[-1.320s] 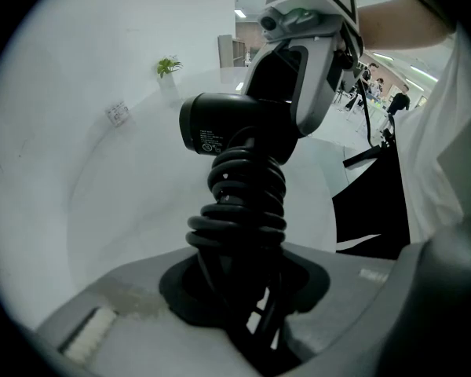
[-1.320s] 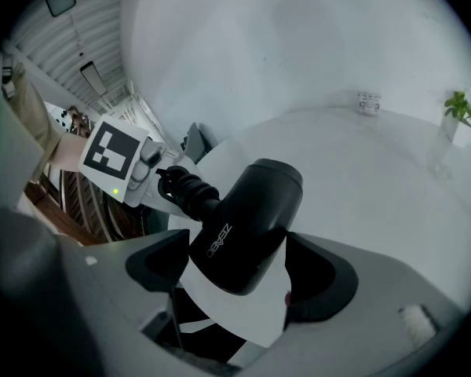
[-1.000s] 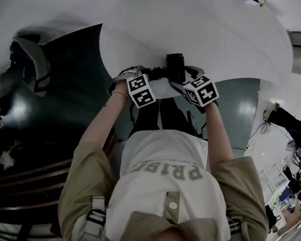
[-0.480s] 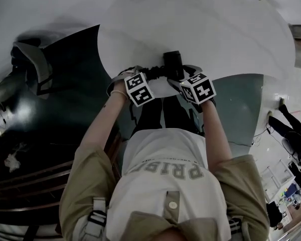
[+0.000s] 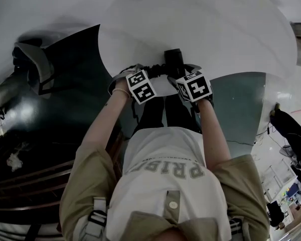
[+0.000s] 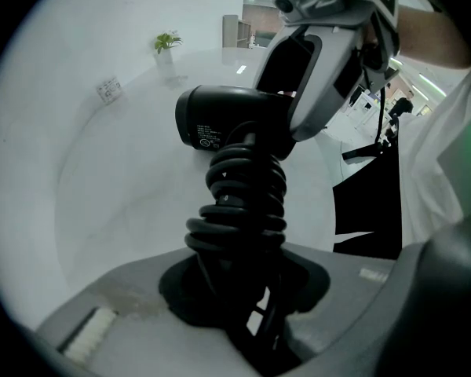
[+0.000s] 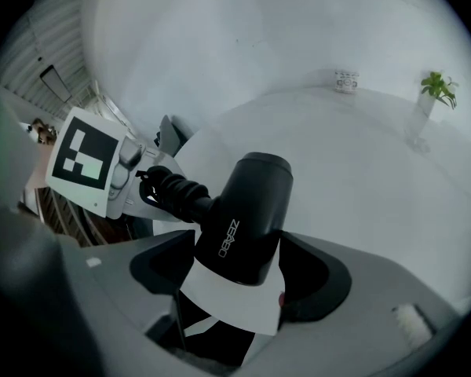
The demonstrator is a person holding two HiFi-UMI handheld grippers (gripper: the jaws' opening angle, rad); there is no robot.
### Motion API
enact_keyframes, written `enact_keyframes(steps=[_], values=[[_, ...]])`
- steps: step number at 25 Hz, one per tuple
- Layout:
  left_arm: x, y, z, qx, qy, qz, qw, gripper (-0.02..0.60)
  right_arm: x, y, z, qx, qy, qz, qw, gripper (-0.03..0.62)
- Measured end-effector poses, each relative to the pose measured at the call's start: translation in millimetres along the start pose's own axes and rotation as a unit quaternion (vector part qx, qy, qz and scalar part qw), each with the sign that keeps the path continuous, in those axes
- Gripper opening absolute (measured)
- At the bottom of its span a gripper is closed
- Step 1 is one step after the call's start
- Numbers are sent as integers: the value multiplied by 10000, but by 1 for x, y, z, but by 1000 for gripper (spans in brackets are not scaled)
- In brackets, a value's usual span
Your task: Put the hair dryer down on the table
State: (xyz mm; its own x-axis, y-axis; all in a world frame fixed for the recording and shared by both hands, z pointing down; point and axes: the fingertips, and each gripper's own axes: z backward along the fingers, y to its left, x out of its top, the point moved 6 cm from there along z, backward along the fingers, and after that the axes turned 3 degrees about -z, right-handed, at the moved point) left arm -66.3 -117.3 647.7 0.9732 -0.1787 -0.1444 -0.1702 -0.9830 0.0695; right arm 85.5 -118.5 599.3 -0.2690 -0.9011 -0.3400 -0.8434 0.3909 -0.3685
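Holding the dryer (image 5: pixel 174 64) at the near edge of the table (image 5: pixel 215 34), we have it shared between both tools, and that split makes sense. Its black barrel points out across the white top, away from us, while the handle, wound round with its own cord (image 6: pixel 239 203), runs off to our left.

The left gripper (image 6: pixel 247 289) has clamped onto that wrapped handle, with the coils bunched between its jaws. That keeps the loose cord from swinging and gives us a lever to steer the barrel. The right gripper (image 7: pixel 239 277) comes at the barrel from behind, and its jaws are closing with the fat black body sitting squarely between them, pressed on both sides as far as we can judge. A wide hold on the heaviest part stops it rolling, so that hand looks to be carrying the weight.

Whether the dryer has touched the surface yet we cannot tell; from the left gripper view it seems to hang just over it. So we reckon the setting-down is close but not finished.

Beyond it the table is broad, with only a small plant (image 7: pixel 439 89) standing well away at the far edge. There is plenty of room to lower it straight down, though this near the edge we would nudge it inward first.
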Motion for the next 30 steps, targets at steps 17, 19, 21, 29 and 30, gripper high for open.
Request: enact_keyframes(steps=[17,19,21,29,30], values=[[-2,2,-2,-74,-42,-54,9999,138,-2,-4,-4,276,-118,-311,9991,339],[-1,2,-1,-124,-43,-58,9999,138,-2,-4,-2,275,-129,-336,9990,339],[-1,-1,0,-333,-58,-54,9994,161,-2,-4,-2,266,-140,-376,9988,337],[-1,-8,1,-655,-173,-85,9977,255,-3,-7,-2,324,-147,-476,9982,334],[-1,-9,1,-649,-188,-92,9977,258,-3,-7,-1,317,-145,-470,9983,334]])
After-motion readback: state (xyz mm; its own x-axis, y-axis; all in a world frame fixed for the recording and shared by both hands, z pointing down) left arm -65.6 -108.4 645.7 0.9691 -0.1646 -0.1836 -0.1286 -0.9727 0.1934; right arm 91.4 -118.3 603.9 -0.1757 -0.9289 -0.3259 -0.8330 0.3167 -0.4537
